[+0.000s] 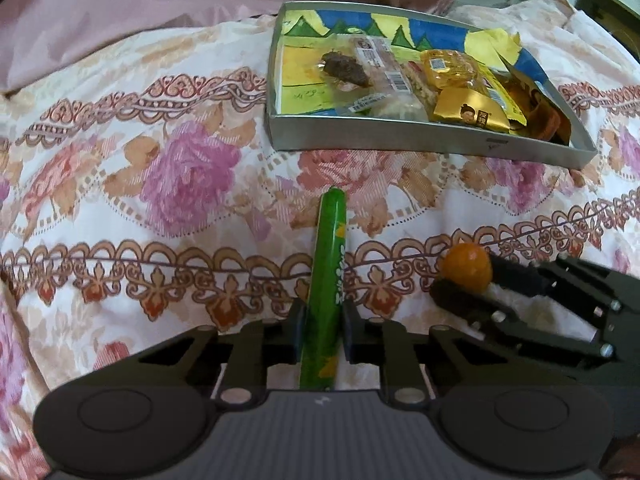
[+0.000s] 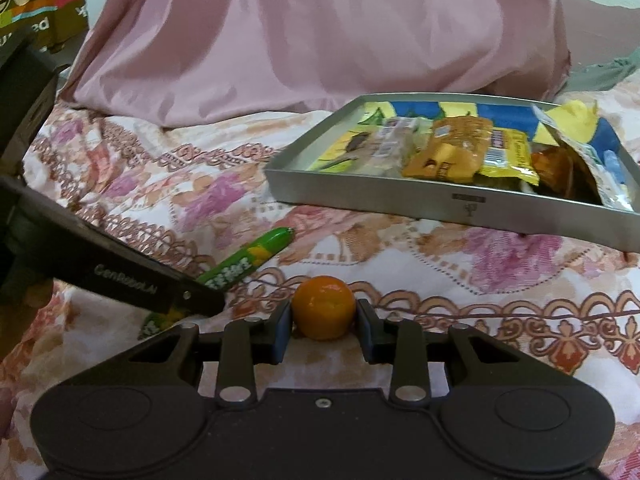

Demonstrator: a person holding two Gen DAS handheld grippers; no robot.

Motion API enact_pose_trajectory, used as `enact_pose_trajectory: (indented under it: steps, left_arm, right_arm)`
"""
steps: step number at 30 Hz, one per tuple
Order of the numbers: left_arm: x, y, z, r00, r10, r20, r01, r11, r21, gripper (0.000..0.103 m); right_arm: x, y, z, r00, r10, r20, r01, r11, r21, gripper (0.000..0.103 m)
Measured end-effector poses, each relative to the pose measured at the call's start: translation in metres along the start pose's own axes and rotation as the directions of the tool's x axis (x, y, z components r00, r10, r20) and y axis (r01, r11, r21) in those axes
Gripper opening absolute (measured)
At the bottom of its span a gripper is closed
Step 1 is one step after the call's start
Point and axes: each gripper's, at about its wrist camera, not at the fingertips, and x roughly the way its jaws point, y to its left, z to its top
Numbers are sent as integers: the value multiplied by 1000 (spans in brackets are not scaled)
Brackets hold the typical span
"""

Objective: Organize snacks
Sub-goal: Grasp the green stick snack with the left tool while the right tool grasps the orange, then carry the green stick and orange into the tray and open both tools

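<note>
Both tongs grip: left tongs [image 1: 323, 322] a green stick [image 1: 326, 280], right tongs [image 2: 324, 326] an orange ball [image 2: 323, 307].

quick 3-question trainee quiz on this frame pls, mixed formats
1. True or false: the left hand-held gripper is shut on the long green wrapped snack stick.
2. What does the right hand-held gripper hold? A) gold packet B) round orange glossy ball snack C) nothing
3. Fill in: the shallow silver metal tray already holds several ___.

Key: 1 true; 2 B; 3 snack packets
</note>
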Motion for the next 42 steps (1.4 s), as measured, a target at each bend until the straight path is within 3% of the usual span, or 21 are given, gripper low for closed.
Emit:
enact_pose_trajectory:
  steps: [7,16,21,30,36,42]
  left_arm:
    - [-7,-5,-3,1000,-5,-2,5,996,-90,18]
    - [-17,-5,-26,993,-1,118,27,976,-217,18]
    - [-27,-11,-28,984,15,178,29,970,-239,18]
    - [-38,-31,-2,963,1,270,63,972,-228,18]
    - [-33,-43,27,951,-16,307,91,968,-232,18]
    - [-27,-55,64,935,-29,353,117,966,-230,18]
  right_arm:
    - [-1,3,0,1000,0,3,0,1000,-16,36]
    - [-11,3,5,999,-27,42,29,998,-48,36]
    - [-18,2,9,996,-43,77,47,997,-59,36]
    - [-33,-17,25,982,-95,166,99,995,-13,36]
    - [-43,-40,39,958,-167,235,167,986,17,36]
    - [-42,-68,48,943,-217,252,202,976,86,36]
